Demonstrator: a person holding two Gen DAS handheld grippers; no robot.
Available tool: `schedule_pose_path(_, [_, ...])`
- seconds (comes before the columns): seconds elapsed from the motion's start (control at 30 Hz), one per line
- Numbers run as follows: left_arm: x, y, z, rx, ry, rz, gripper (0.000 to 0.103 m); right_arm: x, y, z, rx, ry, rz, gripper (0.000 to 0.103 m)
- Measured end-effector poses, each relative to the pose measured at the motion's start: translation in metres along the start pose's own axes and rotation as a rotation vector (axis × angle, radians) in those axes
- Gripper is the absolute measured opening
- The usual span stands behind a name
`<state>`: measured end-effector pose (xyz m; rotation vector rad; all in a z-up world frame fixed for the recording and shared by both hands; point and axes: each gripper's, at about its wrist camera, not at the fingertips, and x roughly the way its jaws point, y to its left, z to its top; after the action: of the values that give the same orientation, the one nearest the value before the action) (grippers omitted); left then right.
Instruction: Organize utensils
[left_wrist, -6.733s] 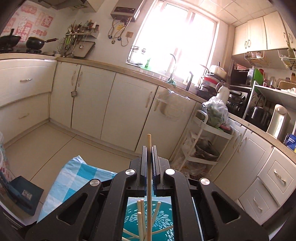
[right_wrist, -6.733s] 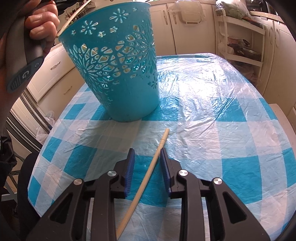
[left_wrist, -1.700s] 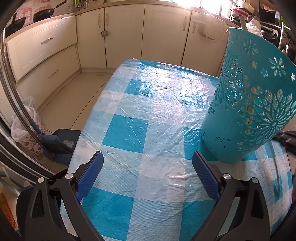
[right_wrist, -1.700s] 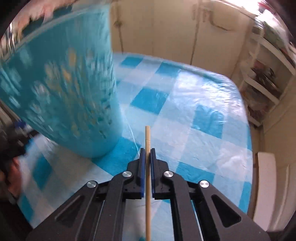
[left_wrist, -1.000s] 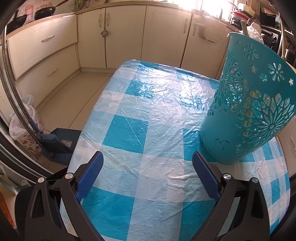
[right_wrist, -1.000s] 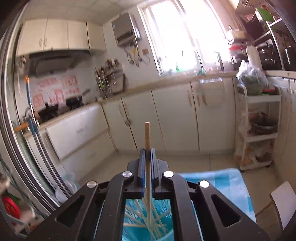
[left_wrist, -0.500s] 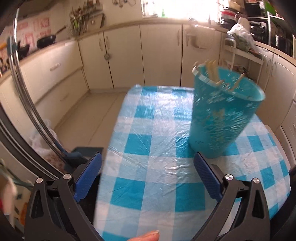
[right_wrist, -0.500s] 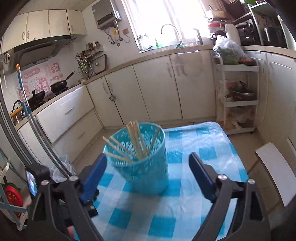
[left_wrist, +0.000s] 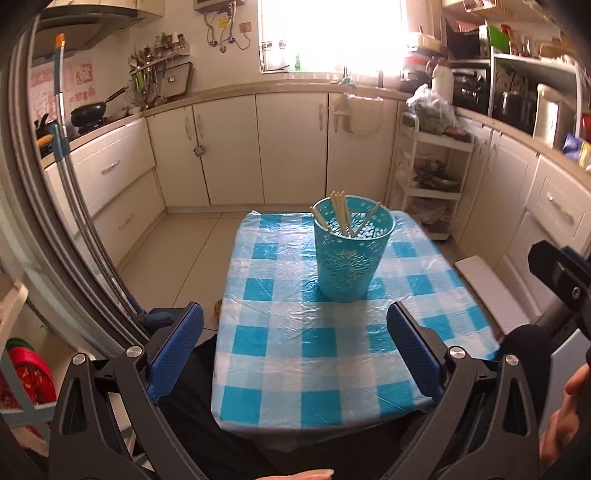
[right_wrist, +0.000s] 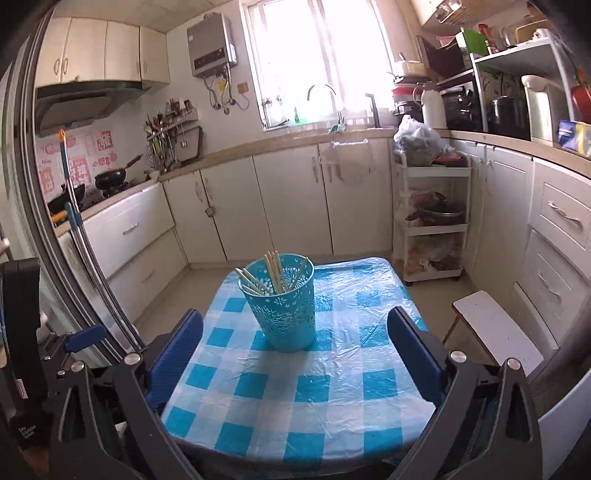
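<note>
Left gripper (left_wrist: 293, 349) spread wide, empty. Right gripper (right_wrist: 294, 349) likewise. Basket (left_wrist: 351, 254) upright mid-frame on checked table (left_wrist: 317, 354), chopsticks (left_wrist: 341, 218) inside. Only right view shows stool (right_wrist: 495, 328), lower right; only left view shows hand (left_wrist: 563, 417).

A teal cutout basket (left_wrist: 349, 254) (right_wrist: 283, 308) stands upright mid-table, nearer the far edge, holding leaning wooden chopsticks (left_wrist: 341, 216) (right_wrist: 275, 273).

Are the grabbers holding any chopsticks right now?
No. The left gripper and right gripper are open and empty; the chopsticks stand in the teal basket.
</note>
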<state>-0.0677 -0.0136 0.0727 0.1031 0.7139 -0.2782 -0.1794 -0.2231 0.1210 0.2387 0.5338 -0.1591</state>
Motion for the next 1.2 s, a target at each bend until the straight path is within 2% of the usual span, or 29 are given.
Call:
schedule_pose_path(0.23, [-0.072, -0.004, -0.023, 0.007, -0.095, 0.062, 0.095, -0.057, 0.017, -0.029, 0.046, -0.003, 0.051, 0.096])
schedule_pose_path(0.37, [-0.099, -0.004, -0.031, 0.003, -0.151, 0.083, 0.095, -0.071, 0.024, -0.036, 0.017, -0.014, 0.032, 0.096])
schedule_pose_path(0.5, [-0.117, -0.002, -0.031, -0.013, -0.187, 0.092, 0.095, -0.086, 0.021, -0.034, 0.036, -0.068, 0.024, 0.096])
schedule_pose_path(0.67, [-0.125, -0.002, -0.031, -0.013, -0.201, 0.092, 0.095, -0.096, 0.024, -0.035, 0.017, -0.102, 0.029, 0.096])
schedule_pose_path(1.2, [-0.130, -0.001, -0.034, -0.018, -0.200, 0.088, 0.095, -0.097, 0.030, -0.039, -0.006, -0.095, 0.039, 0.096])
